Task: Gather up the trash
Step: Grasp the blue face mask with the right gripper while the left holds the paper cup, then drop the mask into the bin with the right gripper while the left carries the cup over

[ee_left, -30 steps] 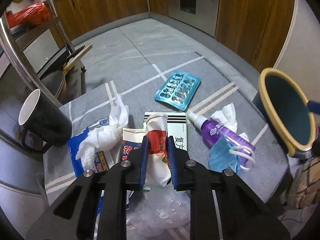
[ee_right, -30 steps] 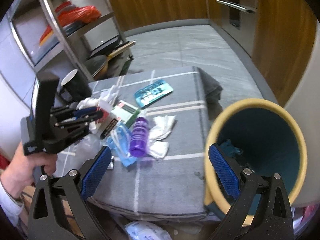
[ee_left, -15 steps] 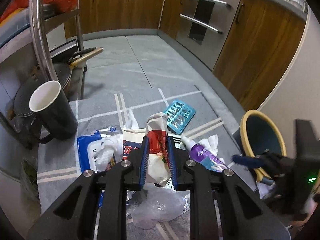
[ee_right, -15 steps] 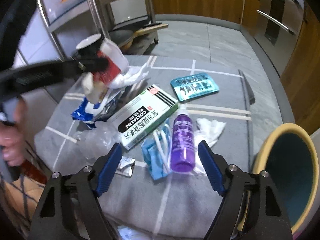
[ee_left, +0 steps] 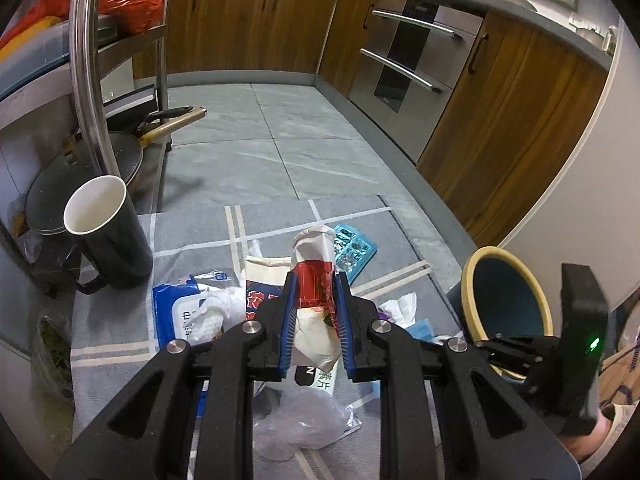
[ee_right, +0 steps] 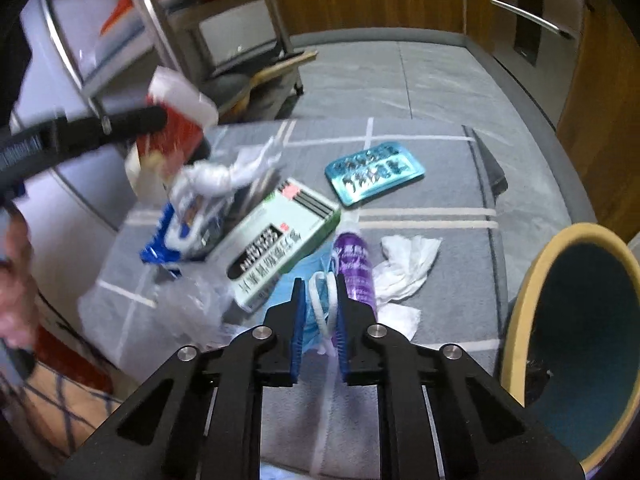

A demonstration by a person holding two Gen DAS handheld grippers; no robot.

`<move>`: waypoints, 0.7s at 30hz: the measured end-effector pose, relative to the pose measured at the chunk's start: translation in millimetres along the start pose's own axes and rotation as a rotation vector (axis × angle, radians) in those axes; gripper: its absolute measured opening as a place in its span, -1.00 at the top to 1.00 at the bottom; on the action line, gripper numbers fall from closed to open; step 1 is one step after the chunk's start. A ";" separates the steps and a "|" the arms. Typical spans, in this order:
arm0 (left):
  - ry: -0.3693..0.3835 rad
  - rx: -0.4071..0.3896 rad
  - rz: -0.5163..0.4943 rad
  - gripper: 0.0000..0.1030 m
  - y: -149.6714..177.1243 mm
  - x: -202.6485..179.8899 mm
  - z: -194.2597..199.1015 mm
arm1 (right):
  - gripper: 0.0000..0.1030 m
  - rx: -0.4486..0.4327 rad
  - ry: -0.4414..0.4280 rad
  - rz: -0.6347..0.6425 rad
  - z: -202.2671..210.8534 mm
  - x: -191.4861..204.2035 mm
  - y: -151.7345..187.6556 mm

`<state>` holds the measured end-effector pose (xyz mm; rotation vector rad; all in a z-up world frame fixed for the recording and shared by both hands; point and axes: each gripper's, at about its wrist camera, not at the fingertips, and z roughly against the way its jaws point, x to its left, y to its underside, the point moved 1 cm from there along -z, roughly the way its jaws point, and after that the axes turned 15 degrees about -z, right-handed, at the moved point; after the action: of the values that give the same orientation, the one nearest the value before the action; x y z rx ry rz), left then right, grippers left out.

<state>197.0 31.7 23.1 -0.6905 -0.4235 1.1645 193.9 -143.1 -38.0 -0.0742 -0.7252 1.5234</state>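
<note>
Centrally, a grey lined cloth (ee_left: 192, 236) covers the table; wooden cabinets (ee_left: 248, 28) upper frame. Left gripper (ee_left: 316, 312) clamps a red-white wrapper (ee_left: 314, 280); right gripper (ee_right: 318, 320) is closing on a blue mask (ee_right: 316, 304).

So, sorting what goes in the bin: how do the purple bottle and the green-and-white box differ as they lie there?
The purple bottle is rounded and see-through purple; the green-and-white box is flat, printed card. The bottle lies beside the white tissue, nearer the bin; the box lies further from it, next to the blue packet. The bottle is the slimmer of the two. Both lie flat on the grey cloth, neither gripped.
</note>
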 end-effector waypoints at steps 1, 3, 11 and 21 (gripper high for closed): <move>0.002 -0.003 -0.001 0.65 -1.2 -1.4 0.4 | 0.74 -0.009 -0.013 -0.013 5.5 -1.6 -2.4; 0.003 -0.007 -0.006 0.65 -2.8 -3.5 0.9 | 0.75 -0.026 -0.037 -0.041 17.0 -6.0 -5.9; 0.029 -0.019 -0.024 0.65 -10.1 -17.6 1.5 | 0.78 -0.109 -0.069 -0.094 58.7 -24.1 -18.8; 0.120 -0.038 -0.038 0.65 -18.2 -43.2 -0.8 | 0.81 -0.187 -0.048 -0.126 96.9 -52.3 -21.8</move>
<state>194.8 -13.0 36.9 -0.7779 -0.3566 1.0755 173.5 -230.7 29.1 -0.1300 -0.8931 1.3389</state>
